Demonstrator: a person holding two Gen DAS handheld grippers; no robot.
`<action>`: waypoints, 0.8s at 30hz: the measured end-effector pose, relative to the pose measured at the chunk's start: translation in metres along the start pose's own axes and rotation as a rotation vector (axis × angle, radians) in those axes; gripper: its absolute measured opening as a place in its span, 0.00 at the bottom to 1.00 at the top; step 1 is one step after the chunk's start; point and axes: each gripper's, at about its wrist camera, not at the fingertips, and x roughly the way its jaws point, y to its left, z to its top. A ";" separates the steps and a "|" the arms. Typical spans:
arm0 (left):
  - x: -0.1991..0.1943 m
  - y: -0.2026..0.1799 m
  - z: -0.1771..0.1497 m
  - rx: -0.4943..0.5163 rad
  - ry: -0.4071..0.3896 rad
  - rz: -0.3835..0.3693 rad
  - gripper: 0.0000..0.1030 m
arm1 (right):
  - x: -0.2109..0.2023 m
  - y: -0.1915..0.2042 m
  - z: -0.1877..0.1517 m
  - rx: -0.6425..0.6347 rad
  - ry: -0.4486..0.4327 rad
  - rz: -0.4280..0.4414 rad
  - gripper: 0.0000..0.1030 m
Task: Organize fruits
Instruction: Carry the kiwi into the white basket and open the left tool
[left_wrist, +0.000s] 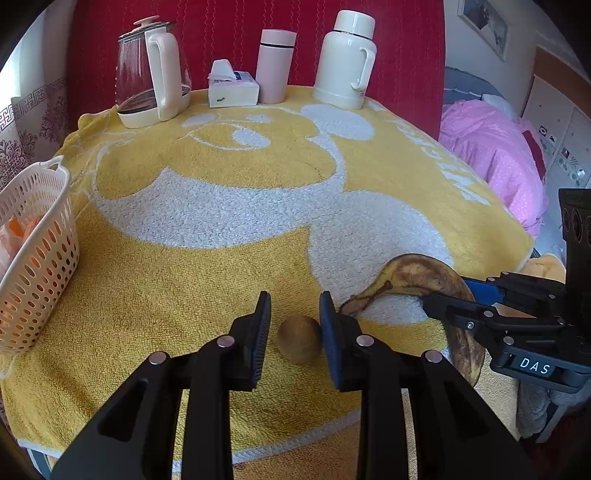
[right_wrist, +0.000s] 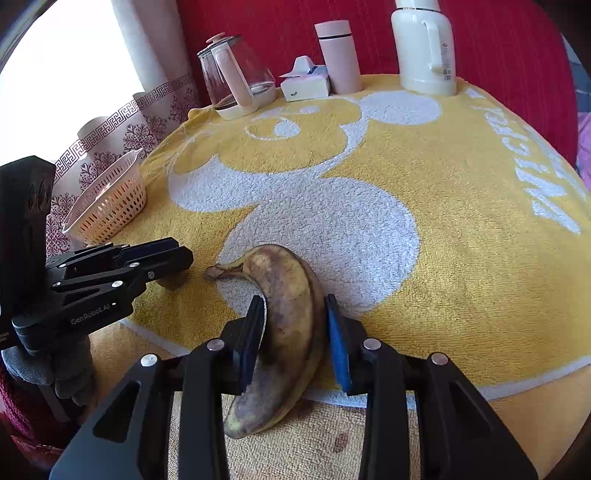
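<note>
On the far left of the desk stands one white perforated basket (left_wrist: 35, 266), with something orange showing through its holes, though what it is cannot be made out. The desk is covered by a yellow towel (left_wrist: 229, 162) with a white cartoon pattern. Along the back edge, from left to right, stand four things: one glass kettle (left_wrist: 149, 74) with a cream handle, one tissue pack (left_wrist: 232, 86), one pink flask (left_wrist: 275, 66), and one white thermos jug (left_wrist: 345, 62). Near the front edge lie two fruits — one kiwi (left_wrist: 300, 339) and, to its right, one overripe, brown-spotted banana (right_wrist: 286, 325). The left tongs (left_wrist: 295, 332) are apart and straddle the kiwi, which rests on the towel; the right-hand pad sits just beside or against the fruit, while a gap shows on the left. The banana's stem points toward the kiwi, and its far end overhangs the towel's front edge. The right tongs (right_wrist: 295, 336) stand on either side of the banana's middle, the left pad close against the peel and the blue right pad just beside it; they are not clamped, for a sliver of space shows on the right. The banana lies flat on the towel — neither fruit is lifted.
</note>
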 end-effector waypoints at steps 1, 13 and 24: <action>0.000 -0.001 -0.003 0.000 0.005 -0.007 0.27 | 0.000 0.000 0.000 -0.001 0.000 -0.001 0.33; -0.005 -0.007 -0.019 0.013 0.017 -0.007 0.31 | 0.001 0.007 0.000 -0.033 0.003 -0.009 0.41; -0.025 0.004 -0.012 -0.027 -0.050 0.052 0.25 | -0.002 0.006 0.003 -0.012 -0.002 -0.008 0.31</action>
